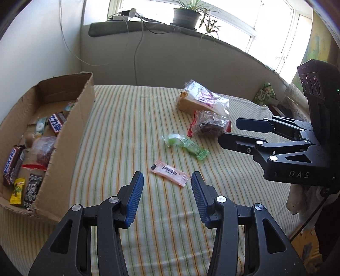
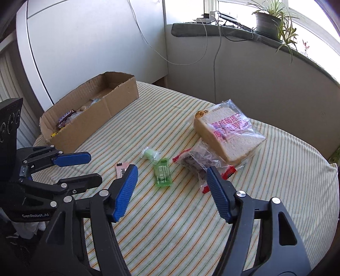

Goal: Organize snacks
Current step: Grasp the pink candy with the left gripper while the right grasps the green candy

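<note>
A cardboard box (image 1: 63, 135) at the left holds several snacks, among them Snickers bars (image 1: 12, 164). On the striped cloth lie a pink wrapper (image 1: 170, 173), a green wrapper (image 1: 195, 149), a round green candy (image 1: 173, 140), a dark cake packet (image 1: 209, 125) and a bagged bread slice (image 1: 201, 99). My left gripper (image 1: 167, 182) is open and empty, just short of the pink wrapper. My right gripper (image 2: 171, 176) is open and empty, above the green wrapper (image 2: 162, 175) and near the dark packet (image 2: 197, 162). The bread (image 2: 227, 135) lies beyond.
The table's cloth (image 2: 180, 223) ends at a wall behind. A potted plant (image 1: 187, 16) and cables sit on the sill above. A green snack bag (image 1: 265, 94) lies off the table's far right. The box also shows in the right wrist view (image 2: 95, 118).
</note>
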A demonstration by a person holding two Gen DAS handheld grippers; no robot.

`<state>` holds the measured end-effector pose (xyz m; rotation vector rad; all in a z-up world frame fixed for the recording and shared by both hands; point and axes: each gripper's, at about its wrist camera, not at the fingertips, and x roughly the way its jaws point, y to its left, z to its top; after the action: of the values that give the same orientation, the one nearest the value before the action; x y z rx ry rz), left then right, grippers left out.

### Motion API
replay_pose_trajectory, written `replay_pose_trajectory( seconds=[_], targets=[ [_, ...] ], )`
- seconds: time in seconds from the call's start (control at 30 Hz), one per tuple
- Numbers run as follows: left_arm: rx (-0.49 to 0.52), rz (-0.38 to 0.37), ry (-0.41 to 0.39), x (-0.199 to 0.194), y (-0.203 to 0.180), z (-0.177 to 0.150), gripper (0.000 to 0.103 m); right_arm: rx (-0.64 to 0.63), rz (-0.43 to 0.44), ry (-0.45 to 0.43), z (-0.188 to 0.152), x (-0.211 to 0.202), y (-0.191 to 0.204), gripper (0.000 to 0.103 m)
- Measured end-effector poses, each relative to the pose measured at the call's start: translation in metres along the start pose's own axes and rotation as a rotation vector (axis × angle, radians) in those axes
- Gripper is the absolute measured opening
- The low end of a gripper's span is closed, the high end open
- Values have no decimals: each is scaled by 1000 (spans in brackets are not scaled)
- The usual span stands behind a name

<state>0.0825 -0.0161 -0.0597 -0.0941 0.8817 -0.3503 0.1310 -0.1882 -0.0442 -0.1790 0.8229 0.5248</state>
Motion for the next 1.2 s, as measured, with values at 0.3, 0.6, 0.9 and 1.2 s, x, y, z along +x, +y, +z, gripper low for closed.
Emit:
replay_pose_trajectory(
  seconds=[0.3, 0.6, 0.9, 1.2],
  targets=[
    [-18, -21, 63, 26, -4, -2, 45, -19, 58, 99, -7, 44, 5, 47],
    [29, 10, 74, 39, -12, 9, 39, -49, 46, 129, -1, 69, 7, 40],
    [164, 84, 84, 47, -25, 9, 37, -99, 24, 140, 5, 78, 9, 33],
    [171, 99, 66, 47, -20, 9, 20, -69, 3, 144, -5, 66, 1, 24]
  ],
)
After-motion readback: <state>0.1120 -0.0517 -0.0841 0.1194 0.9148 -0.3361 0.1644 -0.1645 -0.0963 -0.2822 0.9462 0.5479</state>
